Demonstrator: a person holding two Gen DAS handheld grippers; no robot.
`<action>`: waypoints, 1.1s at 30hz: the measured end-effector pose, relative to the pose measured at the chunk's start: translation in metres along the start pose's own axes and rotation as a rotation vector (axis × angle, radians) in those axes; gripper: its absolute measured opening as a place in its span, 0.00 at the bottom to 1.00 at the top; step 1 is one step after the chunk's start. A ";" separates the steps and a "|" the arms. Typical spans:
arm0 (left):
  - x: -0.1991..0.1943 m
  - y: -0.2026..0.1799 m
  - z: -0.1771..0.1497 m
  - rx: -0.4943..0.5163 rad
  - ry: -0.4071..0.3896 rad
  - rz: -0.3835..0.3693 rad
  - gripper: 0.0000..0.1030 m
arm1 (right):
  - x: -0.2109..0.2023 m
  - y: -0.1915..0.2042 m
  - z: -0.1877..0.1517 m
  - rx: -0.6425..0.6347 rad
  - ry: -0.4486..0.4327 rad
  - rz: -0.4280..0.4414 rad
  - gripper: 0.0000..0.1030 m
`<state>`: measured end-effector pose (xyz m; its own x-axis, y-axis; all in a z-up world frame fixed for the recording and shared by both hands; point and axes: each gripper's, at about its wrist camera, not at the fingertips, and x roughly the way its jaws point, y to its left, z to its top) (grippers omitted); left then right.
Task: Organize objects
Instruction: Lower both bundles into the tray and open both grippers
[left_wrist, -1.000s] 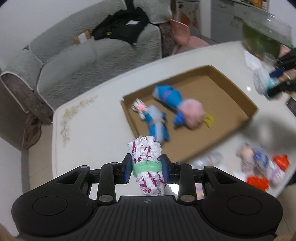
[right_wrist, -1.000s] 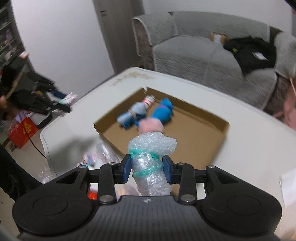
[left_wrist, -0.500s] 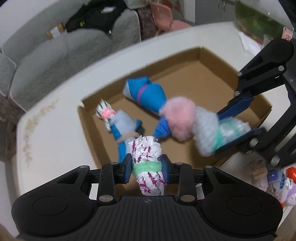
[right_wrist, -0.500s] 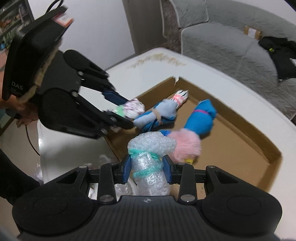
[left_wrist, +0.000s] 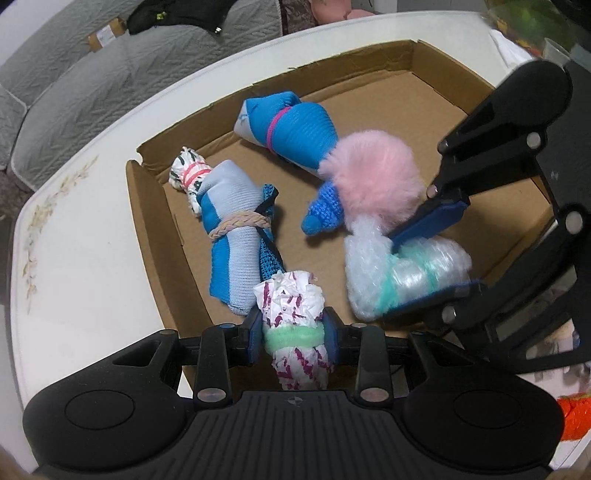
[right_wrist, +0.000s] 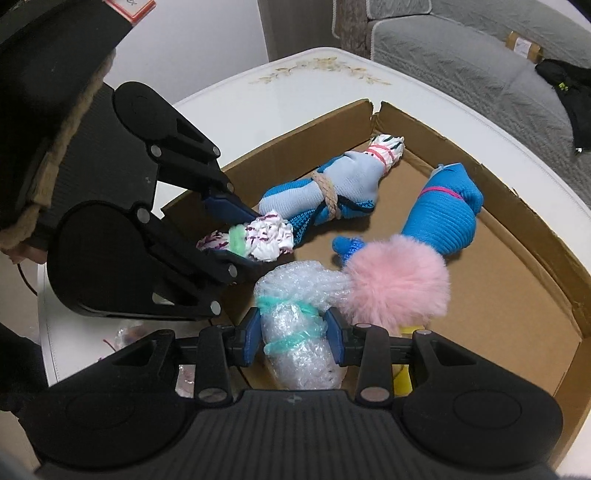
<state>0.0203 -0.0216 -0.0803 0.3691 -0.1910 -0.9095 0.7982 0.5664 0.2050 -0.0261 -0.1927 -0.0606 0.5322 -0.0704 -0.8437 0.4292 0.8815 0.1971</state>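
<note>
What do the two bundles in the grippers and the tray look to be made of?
Left bundle: crinkled white plastic film, purple print, fuzzy green band. Right bundle: clear bubble wrap, glossy blisters, teal tie. Tray: brown corrugated cardboard, matte, torn rim.

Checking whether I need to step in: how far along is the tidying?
Done: two sock rolls lie in the box. In hand: the left tool and right tool are opening around a paper bundle and bubble wrap bundle. Left: bundles outside the box.

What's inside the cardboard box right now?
Inside the cardboard box: a blue sock roll, a pink pompom and a light-blue sock bundle. The floor beneath them is covered.
</note>
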 end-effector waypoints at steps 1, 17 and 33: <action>0.000 0.000 0.000 -0.002 -0.001 0.001 0.42 | 0.000 0.001 -0.001 -0.002 0.005 -0.001 0.37; -0.023 0.002 0.003 -0.014 -0.054 0.018 0.70 | -0.026 -0.009 -0.002 0.007 -0.044 -0.044 0.47; -0.046 0.009 -0.002 -0.009 -0.089 -0.013 0.73 | -0.043 -0.012 -0.006 -0.013 -0.051 -0.033 0.50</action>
<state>0.0097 -0.0060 -0.0378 0.3998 -0.2689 -0.8763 0.7993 0.5702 0.1897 -0.0585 -0.1974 -0.0296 0.5547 -0.1232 -0.8229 0.4375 0.8844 0.1626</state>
